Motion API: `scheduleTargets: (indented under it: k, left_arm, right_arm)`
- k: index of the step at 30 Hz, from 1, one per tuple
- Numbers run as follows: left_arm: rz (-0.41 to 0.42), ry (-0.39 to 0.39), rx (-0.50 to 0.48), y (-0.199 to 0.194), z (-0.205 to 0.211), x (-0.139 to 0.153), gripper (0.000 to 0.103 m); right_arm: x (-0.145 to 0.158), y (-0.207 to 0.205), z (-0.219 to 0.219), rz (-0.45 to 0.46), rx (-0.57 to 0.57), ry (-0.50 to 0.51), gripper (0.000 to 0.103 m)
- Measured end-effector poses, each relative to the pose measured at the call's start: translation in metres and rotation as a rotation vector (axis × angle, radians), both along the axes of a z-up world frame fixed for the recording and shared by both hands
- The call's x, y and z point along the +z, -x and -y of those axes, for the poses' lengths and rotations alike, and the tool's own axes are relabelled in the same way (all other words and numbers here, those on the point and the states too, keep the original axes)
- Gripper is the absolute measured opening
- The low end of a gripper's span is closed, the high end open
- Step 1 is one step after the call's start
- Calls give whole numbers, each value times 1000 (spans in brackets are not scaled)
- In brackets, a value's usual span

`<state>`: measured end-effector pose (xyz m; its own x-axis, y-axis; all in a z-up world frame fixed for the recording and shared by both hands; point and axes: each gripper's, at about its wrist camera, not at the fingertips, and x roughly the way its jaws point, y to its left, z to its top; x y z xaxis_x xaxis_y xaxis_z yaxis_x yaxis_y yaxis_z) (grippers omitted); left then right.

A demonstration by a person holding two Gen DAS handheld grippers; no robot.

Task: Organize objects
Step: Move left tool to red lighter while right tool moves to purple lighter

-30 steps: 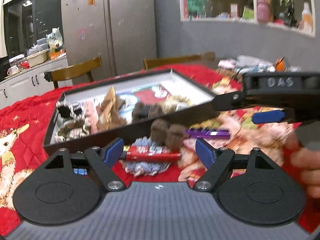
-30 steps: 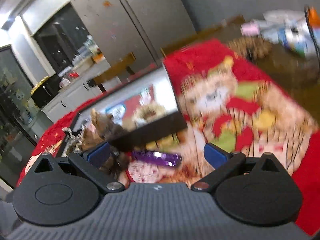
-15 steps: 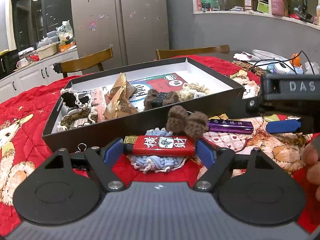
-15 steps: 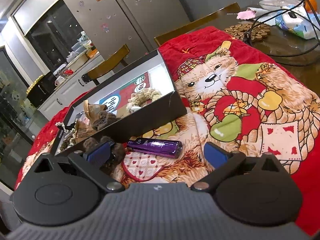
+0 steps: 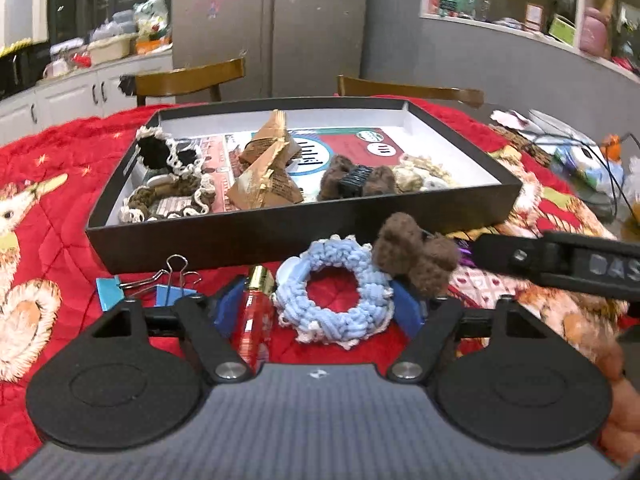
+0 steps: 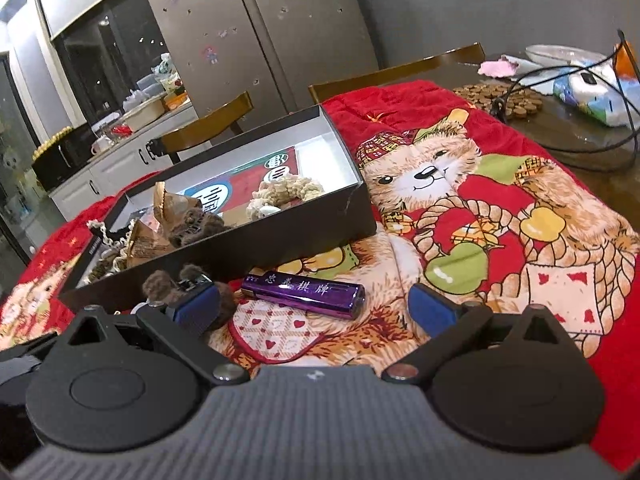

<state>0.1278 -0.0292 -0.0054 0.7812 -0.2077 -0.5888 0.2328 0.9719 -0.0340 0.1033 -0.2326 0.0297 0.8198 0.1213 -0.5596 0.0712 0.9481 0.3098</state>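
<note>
My left gripper [image 5: 318,308] hovers low over the red cloth, just in front of the black box [image 5: 280,236]. Its jaws are closing, with a red lighter [image 5: 252,320] by the left pad and a light blue scrunchie [image 5: 334,292] by the right pad; I see no firm grip. A brown fuzzy hair clip [image 5: 416,256] lies just past the scrunchie. My right gripper [image 6: 314,310] is open around a purple lighter [image 6: 304,294] that lies flat on the cloth. The brown clip [image 6: 160,284] sits at its left pad [image 6: 196,308]. The right gripper's finger [image 5: 560,264] crosses the left wrist view.
The box [image 6: 280,248] holds scrunchies, brown paper packets and another brown clip. Two blue binder clips [image 5: 160,292] lie left of my left gripper. Wooden chairs [image 5: 192,78] stand behind the table. Cables and a wooden trivet [image 6: 500,100] lie at the far right.
The red lighter lay crosswise between the left pads; now it points away beside the left pad. The binder clips came into view. The right gripper has drawn closer to the purple lighter.
</note>
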Motion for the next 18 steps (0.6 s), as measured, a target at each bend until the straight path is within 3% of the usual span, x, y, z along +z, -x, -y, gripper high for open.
scheduleTargets:
  k: [6,11,18]
  left_arm:
    - [16,-51,62,14,-1,1,71]
    - [46,-22,183,23,-18,5,70]
    - [11,37,234,34,-38,5,66]
  right_arm:
    - [0,-2,-1,0,1,10,103]
    - [0,-7,-3,-6,8,29,102]
    - [0,-6,-8,-2,41,73,93]
